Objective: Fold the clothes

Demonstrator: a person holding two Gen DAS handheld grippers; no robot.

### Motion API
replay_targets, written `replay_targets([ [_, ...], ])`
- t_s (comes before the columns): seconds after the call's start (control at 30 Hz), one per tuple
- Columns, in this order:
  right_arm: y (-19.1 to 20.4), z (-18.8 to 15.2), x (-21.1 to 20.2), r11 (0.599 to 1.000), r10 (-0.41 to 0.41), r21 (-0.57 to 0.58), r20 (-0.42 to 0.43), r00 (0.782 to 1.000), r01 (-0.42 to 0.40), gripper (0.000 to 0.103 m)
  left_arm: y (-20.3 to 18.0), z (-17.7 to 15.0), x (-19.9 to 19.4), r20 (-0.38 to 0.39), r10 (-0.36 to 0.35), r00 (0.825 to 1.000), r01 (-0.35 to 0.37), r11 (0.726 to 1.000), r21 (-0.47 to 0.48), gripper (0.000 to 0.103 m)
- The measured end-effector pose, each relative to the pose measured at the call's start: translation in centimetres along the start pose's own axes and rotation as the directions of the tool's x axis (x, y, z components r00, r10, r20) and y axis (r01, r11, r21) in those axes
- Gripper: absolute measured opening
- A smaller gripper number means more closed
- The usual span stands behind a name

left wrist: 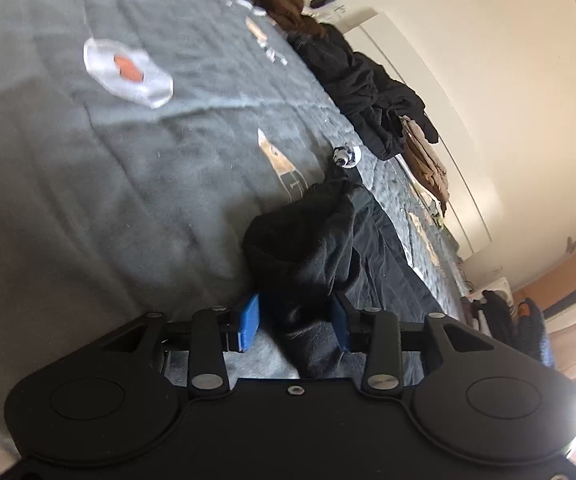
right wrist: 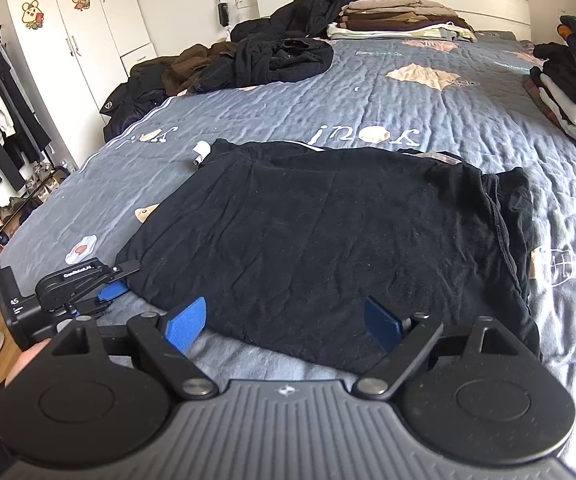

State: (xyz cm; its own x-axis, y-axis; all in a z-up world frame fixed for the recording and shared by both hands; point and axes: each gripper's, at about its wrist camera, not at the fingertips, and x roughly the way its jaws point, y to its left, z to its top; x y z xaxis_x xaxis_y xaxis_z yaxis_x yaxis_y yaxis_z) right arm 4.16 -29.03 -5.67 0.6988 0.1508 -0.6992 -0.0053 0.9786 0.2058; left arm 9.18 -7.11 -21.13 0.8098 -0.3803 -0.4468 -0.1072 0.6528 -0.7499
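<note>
Tongs on left pinch bunched, matte black shirt

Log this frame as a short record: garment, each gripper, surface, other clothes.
garment: black garment lying spread on the bed
left gripper: at the garment's corner, bunched black fabric between its blue pads
right gripper: open, above the near hem, holding nothing
surface: grey quilt
other clothes: folded stack by the headboard; unfolded dark pile

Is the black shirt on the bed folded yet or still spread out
Mostly spread: the black shirt lies flat on the bed, only one side turned in.
</note>
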Motion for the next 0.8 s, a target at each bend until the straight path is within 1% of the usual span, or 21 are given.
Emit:
replay_targets([
  [0.03,-0.1,-0.1,0.0,1.0,0.001,0.002,-0.001,1.0,-0.001,0.086,0.1,0.0,-0.1,0.004,-0.007,1.0,0.007,1.0,0.005,0.045],
  [0.07,-0.1,-0.1,0.0,1.0,0.0,0.002,-0.003,1.0,0.0,0.086,0.1,0.1,0.1,0.004,-0.017,1.0,0.017,1.0,0.007,0.047],
  [0.1,-0.1,-0.1,0.1,1.0,-0.003,0.001,-0.006,1.0,0.003,0.086,0.1,0.5,0.4,0.006,-0.024,1.0,0.024,1.0,-0.004,0.047],
  [0.13,-0.1,-0.1,0.1,1.0,-0.007,-0.001,-0.008,1.0,0.007,0.086,0.1,0.8,0.7,0.012,-0.027,1.0,0.027,0.999,-0.021,0.049],
  [0.2,-0.1,-0.2,0.2,1.0,-0.012,-0.004,-0.011,1.0,0.012,0.086,-0.1,1.6,1.5,0.016,-0.015,1.0,0.015,0.999,-0.044,0.051],
  [0.23,-0.1,-0.3,0.1,1.0,-0.009,-0.004,-0.013,1.0,0.009,0.086,-0.6,2.0,1.9,0.009,0.011,1.0,-0.011,1.0,-0.021,0.051],
  [0.3,0.0,-0.4,0.0,1.0,-0.007,-0.007,-0.017,1.0,0.007,0.086,-1.8,2.6,1.9,-0.022,0.053,0.998,-0.051,0.995,0.091,0.051],
  [0.33,0.0,-0.4,-0.2,1.0,-0.007,-0.01,-0.017,1.0,0.007,0.086,-2.4,2.8,1.5,-0.023,0.065,0.998,-0.061,0.985,0.159,0.051],
  [0.37,-0.1,-0.5,-0.3,1.0,-0.009,-0.012,-0.017,1.0,0.008,0.086,-2.8,3.1,1.0,-0.013,0.072,0.997,-0.067,0.97,0.232,0.051],
  [0.4,-0.1,-0.5,-0.3,1.0,-0.011,-0.012,-0.017,1.0,0.011,0.086,-3.2,3.4,0.4,-0.002,0.077,0.997,-0.073,0.95,0.303,0.051],
  [0.43,-0.2,-0.5,-0.3,1.0,-0.012,-0.012,-0.018,1.0,0.012,0.086,-3.4,3.9,-0.1,-0.004,0.069,0.998,-0.063,0.93,0.362,0.051],
  [0.5,-0.3,-0.5,-0.1,1.0,-0.014,-0.008,-0.018,1.0,0.014,0.086,-3.4,5.5,-0.9,-0.041,0.024,0.999,-0.004,0.893,0.45,0.051],
  [0.57,-0.3,-0.4,0.1,1.0,-0.012,-0.002,-0.019,1.0,0.012,0.086,-3.2,7.6,-1.0,-0.11,-0.04,0.993,0.09,0.863,0.498,0.049],
  [0.6,-0.2,-0.4,0.2,1.0,-0.007,-0.002,-0.022,1.0,0.007,0.086,-3.3,8.8,-0.9,-0.143,-0.063,0.988,0.129,0.844,0.52,0.049],
  [0.63,0.0,-0.4,0.2,1.0,-0.002,-0.006,-0.024,1.0,0.002,0.086,-3.2,10.0,-0.7,-0.193,-0.093,0.977,0.183,0.83,0.526,0.049],
  [0.67,0.2,-0.4,0.2,1.0,0.002,-0.014,-0.025,1.0,-0.003,0.086,-3.2,10.9,-0.2,-0.257,-0.131,0.957,0.251,0.82,0.515,0.049],
  [0.7,0.4,-0.5,0.2,1.0,0.005,-0.023,-0.026,1.0,-0.006,0.086,-3.3,11.8,0.5,-0.329,-0.165,0.93,0.319,0.809,0.494,0.049],
  [0.73,0.6,-0.5,0.2,1.0,0.006,-0.029,-0.027,1.0,-0.006,0.086,-3.6,12.2,1.2,-0.383,-0.176,0.907,0.361,0.794,0.489,0.049],
  [0.8,0.8,-0.5,0.3,0.999,0.005,-0.032,-0.029,1.0,-0.006,0.086,-4.2,12.0,2.6,-0.456,-0.167,0.874,0.408,0.761,0.504,0.049],
])
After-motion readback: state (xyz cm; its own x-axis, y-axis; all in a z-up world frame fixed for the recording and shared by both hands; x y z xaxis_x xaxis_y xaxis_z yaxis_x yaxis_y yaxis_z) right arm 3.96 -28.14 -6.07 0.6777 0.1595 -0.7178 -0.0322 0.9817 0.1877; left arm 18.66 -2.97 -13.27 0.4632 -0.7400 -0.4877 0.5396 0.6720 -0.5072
